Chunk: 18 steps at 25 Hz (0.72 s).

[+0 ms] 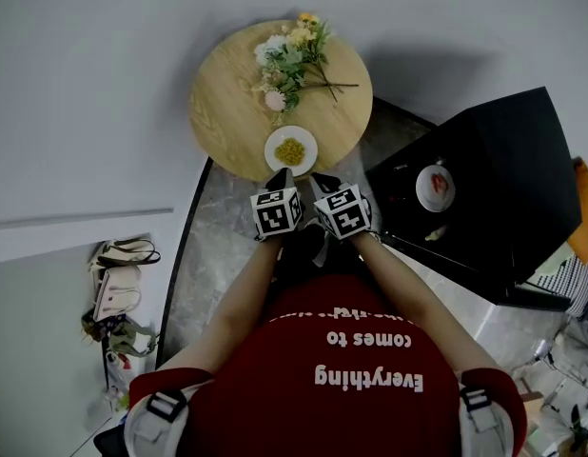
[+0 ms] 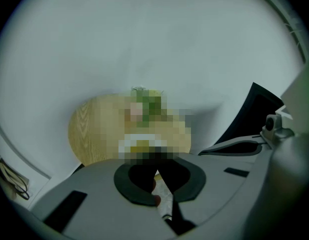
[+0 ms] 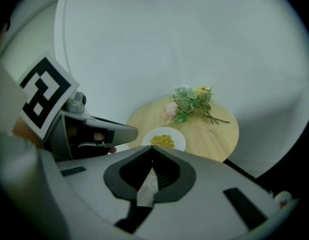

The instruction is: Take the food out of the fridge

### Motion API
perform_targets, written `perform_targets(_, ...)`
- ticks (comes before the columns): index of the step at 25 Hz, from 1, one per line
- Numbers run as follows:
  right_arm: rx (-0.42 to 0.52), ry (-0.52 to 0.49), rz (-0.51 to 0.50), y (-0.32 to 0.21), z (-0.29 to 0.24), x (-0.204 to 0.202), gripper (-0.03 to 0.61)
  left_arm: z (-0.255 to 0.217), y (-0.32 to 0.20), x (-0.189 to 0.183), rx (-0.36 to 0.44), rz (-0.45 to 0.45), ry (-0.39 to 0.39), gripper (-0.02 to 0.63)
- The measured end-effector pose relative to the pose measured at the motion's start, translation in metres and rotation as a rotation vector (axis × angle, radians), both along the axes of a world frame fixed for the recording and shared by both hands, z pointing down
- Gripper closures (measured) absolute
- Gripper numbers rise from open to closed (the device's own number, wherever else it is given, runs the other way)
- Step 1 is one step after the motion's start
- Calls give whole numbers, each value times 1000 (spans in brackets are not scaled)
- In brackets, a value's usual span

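Note:
A white plate of yellow food [image 1: 291, 150] [image 3: 163, 139] sits at the near edge of a round wooden table [image 1: 227, 112]. To the right stands a black fridge [image 1: 503, 179], and at its left part lies a white plate with reddish food [image 1: 435, 187]; I cannot tell if it rests on top or inside. My left gripper [image 1: 280, 174] [image 2: 155, 159] and right gripper [image 1: 323, 179] [image 3: 152, 149] hover side by side just short of the table's near edge, pointing at the yellow plate. Both are shut with nothing between their jaws.
A bunch of artificial flowers [image 1: 294, 65] [image 3: 192, 104] lies on the far side of the table. Shoes and bags [image 1: 118, 293] lie on the floor at the left by the white wall. A striped cloth [image 1: 565, 279] lies right of the fridge.

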State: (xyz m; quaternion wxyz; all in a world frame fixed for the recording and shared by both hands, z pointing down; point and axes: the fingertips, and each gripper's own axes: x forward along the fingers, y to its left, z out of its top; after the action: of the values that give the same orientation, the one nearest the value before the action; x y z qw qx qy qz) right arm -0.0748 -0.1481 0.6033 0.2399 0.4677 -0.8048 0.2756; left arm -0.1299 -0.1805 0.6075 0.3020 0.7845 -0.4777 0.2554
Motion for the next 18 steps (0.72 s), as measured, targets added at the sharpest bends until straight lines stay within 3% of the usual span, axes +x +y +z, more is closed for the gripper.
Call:
perform_targets(6, -6, -21, 80, 12, -2, 18, 568, -4, 12, 30, -15, 109, 12, 607)
perform_targets(18, -39, -17, 386, 73, 15, 112, 568, -2, 75, 163, -60, 549, 38, 607)
